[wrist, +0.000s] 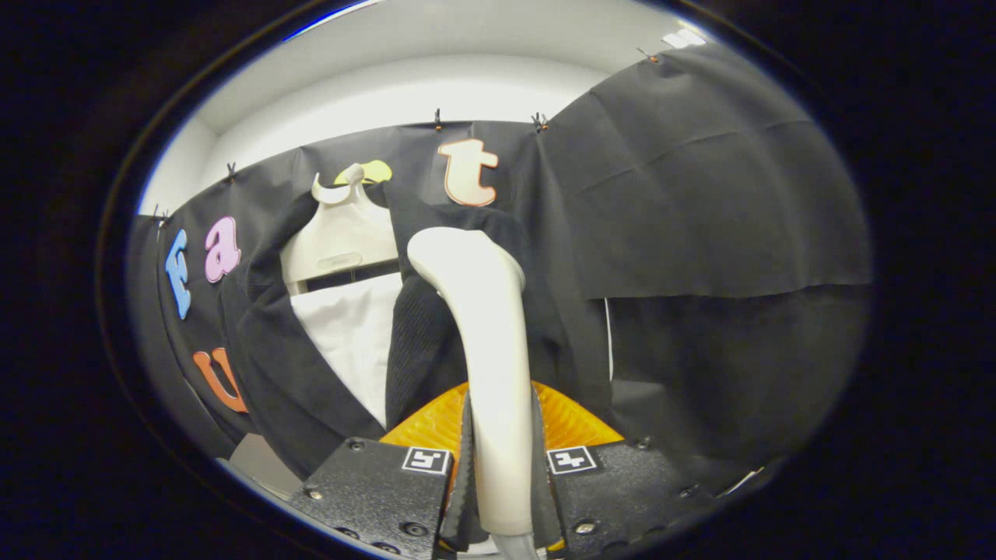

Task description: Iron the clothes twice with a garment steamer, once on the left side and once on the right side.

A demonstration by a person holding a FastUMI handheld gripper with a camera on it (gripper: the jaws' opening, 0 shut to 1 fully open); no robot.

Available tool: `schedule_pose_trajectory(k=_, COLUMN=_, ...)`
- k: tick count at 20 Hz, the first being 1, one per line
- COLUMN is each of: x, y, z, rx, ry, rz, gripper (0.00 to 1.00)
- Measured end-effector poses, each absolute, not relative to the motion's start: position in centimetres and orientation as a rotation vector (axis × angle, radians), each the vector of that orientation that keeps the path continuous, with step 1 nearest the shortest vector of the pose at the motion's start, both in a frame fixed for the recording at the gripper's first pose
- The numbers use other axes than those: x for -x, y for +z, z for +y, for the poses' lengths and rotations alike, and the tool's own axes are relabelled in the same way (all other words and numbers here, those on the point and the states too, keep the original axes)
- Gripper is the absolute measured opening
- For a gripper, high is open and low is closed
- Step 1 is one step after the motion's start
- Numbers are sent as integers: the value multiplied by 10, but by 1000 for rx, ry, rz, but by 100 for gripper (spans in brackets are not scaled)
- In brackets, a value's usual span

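Steamer is clamped between gripper fingers, its head held against the dark jacket, right of the hanger.

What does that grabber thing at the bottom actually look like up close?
The gripper has two black textured metal blocks with screw heads, each bearing a small square black-and-white marker. Orange ribbed plastic flares out behind them. The jaws are lined with dark ridged pads.

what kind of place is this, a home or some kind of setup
Likely a staged recording booth, not a home: black cloth is clipped up as the walls, and a dark jacket hangs on a white hanger against it. The gripper has its jaws shut on a white garment steamer.
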State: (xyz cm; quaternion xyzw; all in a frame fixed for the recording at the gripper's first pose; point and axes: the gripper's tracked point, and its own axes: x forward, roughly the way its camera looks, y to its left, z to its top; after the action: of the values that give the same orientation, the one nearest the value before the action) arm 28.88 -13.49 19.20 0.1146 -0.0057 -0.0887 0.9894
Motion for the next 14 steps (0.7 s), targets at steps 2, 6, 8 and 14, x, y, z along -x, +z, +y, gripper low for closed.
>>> schedule_pose_trajectory(k=2, x=-292, y=180, z=-135, rx=-214, ry=-189, rz=4, gripper=33)
schedule_pose_trajectory(k=6, x=-287, y=156, z=-137, rx=-196, ry=-206, rz=33, gripper=32)
schedule_pose_trajectory(k=8, x=-284, y=145, z=-137, rx=-195, ry=-212, rz=47, gripper=32)
schedule_pose_trajectory(k=14, x=-277, y=101, z=-127, rx=-173, ry=-227, rz=103, gripper=32)
